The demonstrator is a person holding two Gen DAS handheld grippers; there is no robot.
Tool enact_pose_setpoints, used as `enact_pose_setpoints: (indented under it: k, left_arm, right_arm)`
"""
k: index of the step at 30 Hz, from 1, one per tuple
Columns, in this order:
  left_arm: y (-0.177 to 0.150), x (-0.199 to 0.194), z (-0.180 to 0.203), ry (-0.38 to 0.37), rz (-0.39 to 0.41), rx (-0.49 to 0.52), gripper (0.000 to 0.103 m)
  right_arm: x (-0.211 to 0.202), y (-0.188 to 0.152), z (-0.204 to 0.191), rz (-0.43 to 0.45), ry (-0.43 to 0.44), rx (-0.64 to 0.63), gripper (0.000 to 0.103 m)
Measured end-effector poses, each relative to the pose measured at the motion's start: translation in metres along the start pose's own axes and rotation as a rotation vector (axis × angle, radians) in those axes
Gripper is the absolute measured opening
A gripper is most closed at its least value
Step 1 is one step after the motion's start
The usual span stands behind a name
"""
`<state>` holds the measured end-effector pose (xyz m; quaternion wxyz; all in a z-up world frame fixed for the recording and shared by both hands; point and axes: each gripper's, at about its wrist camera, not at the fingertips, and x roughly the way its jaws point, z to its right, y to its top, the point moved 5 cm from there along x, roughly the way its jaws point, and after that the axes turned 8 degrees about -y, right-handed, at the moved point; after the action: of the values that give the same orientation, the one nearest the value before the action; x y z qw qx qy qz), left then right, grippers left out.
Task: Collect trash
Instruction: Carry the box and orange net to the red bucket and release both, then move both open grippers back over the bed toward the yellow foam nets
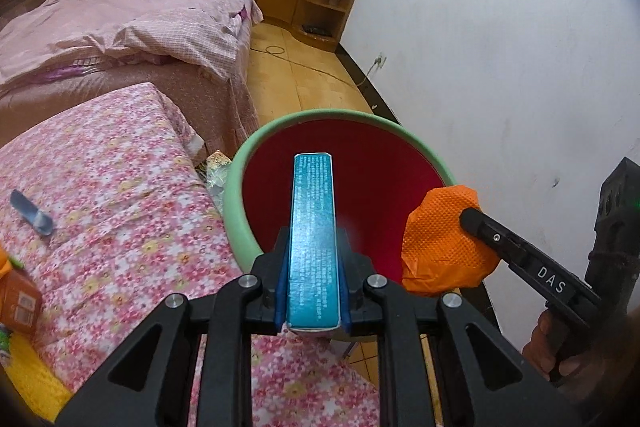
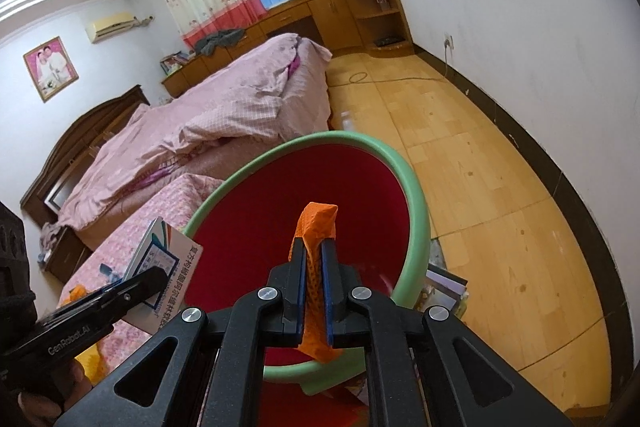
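A green-rimmed bin [image 1: 234,203] with a red liner stands beside the flowered surface. My left gripper [image 1: 314,247] is shut on a long teal box [image 1: 312,195], which it holds lengthwise over the bin's mouth. In the right wrist view the same box [image 2: 168,259] shows its white printed face at the bin's left edge, in the left gripper [image 2: 152,279]. My right gripper [image 2: 314,251] is shut on a crumpled orange textured piece [image 2: 318,223] above the bin [image 2: 416,195]. The left wrist view has that orange piece [image 1: 440,239] at the bin's right rim, in the right gripper [image 1: 472,217].
The pink flowered surface [image 1: 120,187] carries a small blue-grey wrapper [image 1: 32,213] and an orange carton [image 1: 20,299] at its left. A bed with a pink quilt [image 1: 140,27] lies behind. Stacked papers [image 2: 444,287] sit right of the bin on the wood floor [image 2: 480,187].
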<state>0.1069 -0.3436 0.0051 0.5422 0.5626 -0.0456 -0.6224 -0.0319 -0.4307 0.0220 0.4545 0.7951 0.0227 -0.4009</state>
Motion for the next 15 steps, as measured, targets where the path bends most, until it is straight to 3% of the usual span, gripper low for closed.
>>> enact_pose_setpoints:
  k: [2, 6, 15]
  left_arm:
    - [0.000, 0.002, 0.000, 0.005, 0.002, 0.008, 0.019]
    - [0.002, 0.003, 0.003, 0.021, 0.004, 0.022, 0.034]
    - [-0.003, -0.013, 0.000, 0.033, 0.011, -0.003, 0.034]
  right_arm:
    - [0.000, -0.001, 0.000, -0.002, 0.004, 0.007, 0.013]
    - [-0.002, 0.000, 0.000, -0.001, 0.011, 0.020, 0.022]
    - [-0.015, 0.000, -0.003, 0.010, 0.023, 0.031, 0.028]
